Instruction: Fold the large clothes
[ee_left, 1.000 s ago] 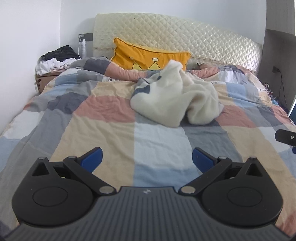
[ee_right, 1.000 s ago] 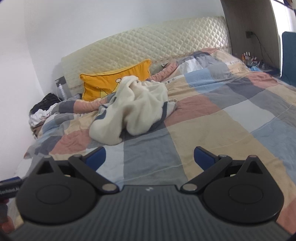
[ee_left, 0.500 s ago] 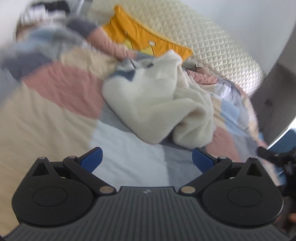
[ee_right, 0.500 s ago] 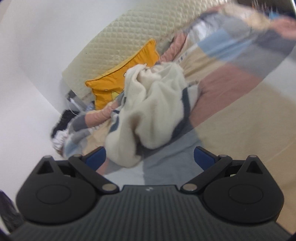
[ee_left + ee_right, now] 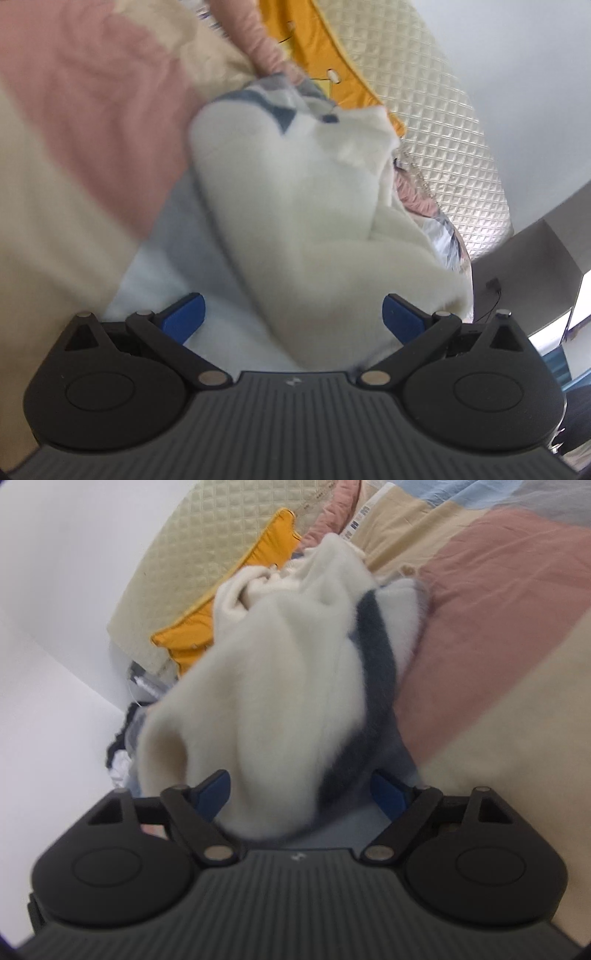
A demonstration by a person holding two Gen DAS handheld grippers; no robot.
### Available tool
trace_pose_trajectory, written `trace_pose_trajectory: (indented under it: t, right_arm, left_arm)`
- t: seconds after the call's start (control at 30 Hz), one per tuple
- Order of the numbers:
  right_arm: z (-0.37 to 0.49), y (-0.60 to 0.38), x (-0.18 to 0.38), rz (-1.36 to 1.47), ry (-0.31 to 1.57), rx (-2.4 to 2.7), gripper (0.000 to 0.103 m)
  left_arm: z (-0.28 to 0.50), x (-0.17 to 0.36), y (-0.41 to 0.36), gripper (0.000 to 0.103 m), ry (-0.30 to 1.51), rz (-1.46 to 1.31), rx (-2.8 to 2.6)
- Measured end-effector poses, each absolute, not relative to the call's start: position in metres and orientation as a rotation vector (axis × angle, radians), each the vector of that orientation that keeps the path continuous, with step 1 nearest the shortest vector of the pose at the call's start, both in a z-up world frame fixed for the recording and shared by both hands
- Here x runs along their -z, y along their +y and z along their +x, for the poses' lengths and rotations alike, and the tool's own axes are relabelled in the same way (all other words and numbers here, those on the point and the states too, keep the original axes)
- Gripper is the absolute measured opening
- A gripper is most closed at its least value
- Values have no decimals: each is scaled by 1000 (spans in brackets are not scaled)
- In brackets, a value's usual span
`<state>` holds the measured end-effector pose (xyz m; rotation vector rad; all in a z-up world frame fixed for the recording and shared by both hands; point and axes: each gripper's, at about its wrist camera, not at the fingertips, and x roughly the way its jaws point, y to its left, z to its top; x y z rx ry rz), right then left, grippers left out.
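The cream sweater (image 5: pixel 310 221) lies bunched on the checked quilt (image 5: pixel 74 110), its edge between the left gripper's (image 5: pixel 291 314) spread jaws and the right gripper's (image 5: pixel 299 790) closing ones.

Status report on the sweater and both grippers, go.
Left gripper open, cream sweater bunched between its fingers, ungripped. Right gripper closing on the sweater's near end, not yet clamped. Nothing in the way on the checked quilt.
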<state>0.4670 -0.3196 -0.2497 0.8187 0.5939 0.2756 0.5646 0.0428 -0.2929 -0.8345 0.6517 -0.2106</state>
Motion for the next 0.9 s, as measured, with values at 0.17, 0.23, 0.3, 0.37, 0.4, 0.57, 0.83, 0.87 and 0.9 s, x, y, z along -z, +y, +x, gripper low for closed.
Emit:
trace_pose_trajectory:
  t: [0.17,0.23,0.3,0.37,0.4,0.57,0.83,0.87,0.9]
  right_arm:
    - [483,-317,249,852,517,-317,58]
    - [480,-321,247,871,502,-318,39]
    - [477,-324,241,866,495,-320,33]
    - [471,-327,231,841,485,-320,30]
    - [467,-328,226,827,479,-319,29]
    - [437,-335,202,815,465,-332,26]
    - [356,-332,160,800,430,-369,25]
    - [343,-332,154,796,423,-375,25]
    - [330,-332,148,796,414,-380,25]
  left_arm:
    - [598,293,44,70,654,-869,145]
    - [606,294,52,45,670,-934,149]
    - [607,288,58,26,673,-939,139]
    - [602,275,59,17,661,-891,129]
    - [592,268,64,14,648,-878,133]
    - [544,238,86,11,577,-898,171]
    - [443,178,132,9,524,-982,189]
    - [429,168,134,9,515,-972,197]
    - [413,159,137,9,506,-963,209]
